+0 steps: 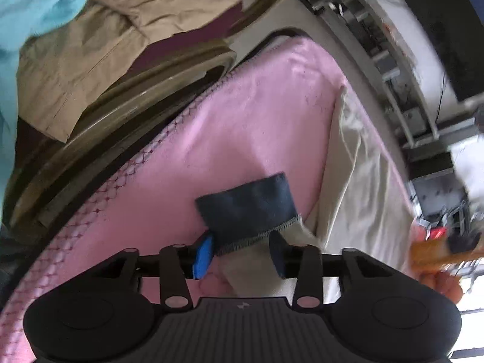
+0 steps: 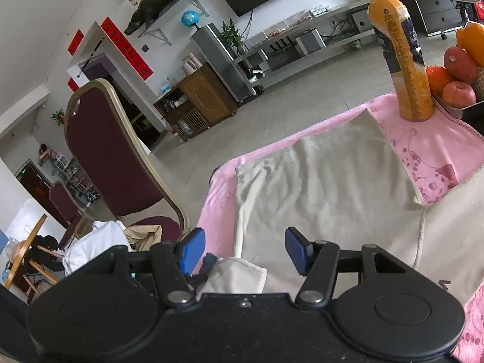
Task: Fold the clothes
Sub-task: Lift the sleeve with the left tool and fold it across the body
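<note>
While the cream garment lies on the pink towel, we see left tool spread around its dark cuff, right tool spread, holding nothing.

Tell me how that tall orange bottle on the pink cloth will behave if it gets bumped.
The orange bottle would probably tip easily: it stands tall and narrow on the soft pink cloth. It looks nearly full, so likely heavy. Once down, its round body may roll toward the fruit bowl.
</note>
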`<action>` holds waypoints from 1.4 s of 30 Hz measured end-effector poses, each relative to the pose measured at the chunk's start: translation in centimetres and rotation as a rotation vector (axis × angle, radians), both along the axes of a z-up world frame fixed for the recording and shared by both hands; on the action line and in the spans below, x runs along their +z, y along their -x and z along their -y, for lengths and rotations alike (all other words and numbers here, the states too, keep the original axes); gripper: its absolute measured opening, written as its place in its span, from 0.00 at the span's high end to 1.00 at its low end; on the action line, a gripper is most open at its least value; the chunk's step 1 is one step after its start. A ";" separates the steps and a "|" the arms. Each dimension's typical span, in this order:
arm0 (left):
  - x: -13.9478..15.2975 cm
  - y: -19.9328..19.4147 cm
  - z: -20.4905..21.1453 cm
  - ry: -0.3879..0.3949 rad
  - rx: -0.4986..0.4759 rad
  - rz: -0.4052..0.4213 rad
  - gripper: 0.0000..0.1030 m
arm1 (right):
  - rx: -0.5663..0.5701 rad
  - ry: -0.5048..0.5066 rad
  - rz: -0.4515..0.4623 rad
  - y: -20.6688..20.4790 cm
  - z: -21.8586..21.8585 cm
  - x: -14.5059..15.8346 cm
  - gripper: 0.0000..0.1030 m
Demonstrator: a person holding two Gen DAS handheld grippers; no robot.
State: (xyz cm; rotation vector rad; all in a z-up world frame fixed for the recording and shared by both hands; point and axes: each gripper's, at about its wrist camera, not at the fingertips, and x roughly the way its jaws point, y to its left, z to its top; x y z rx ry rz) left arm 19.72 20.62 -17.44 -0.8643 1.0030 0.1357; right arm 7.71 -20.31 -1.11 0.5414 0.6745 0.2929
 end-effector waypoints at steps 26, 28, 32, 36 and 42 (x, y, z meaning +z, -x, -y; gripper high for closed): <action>17.1 6.8 -11.5 -0.972 0.058 0.418 0.90 | 0.249 -0.108 0.007 -2.4 -9.2 0.7 0.41; 16.0 6.9 -13.8 -0.933 0.121 0.319 0.84 | 0.259 -0.114 -0.011 -2.6 -9.5 0.6 0.39; 17.7 9.4 -13.4 -0.994 0.164 0.261 0.89 | 0.217 -0.157 -0.022 -1.8 -6.5 1.3 0.37; 19.7 13.2 -7.5 -0.972 -0.034 0.291 0.80 | 0.127 -0.176 -0.030 0.7 -0.5 2.3 0.30; 14.6 15.9 4.8 -0.770 -0.374 0.260 0.73 | -0.018 -0.105 -0.163 5.6 7.3 -2.7 0.28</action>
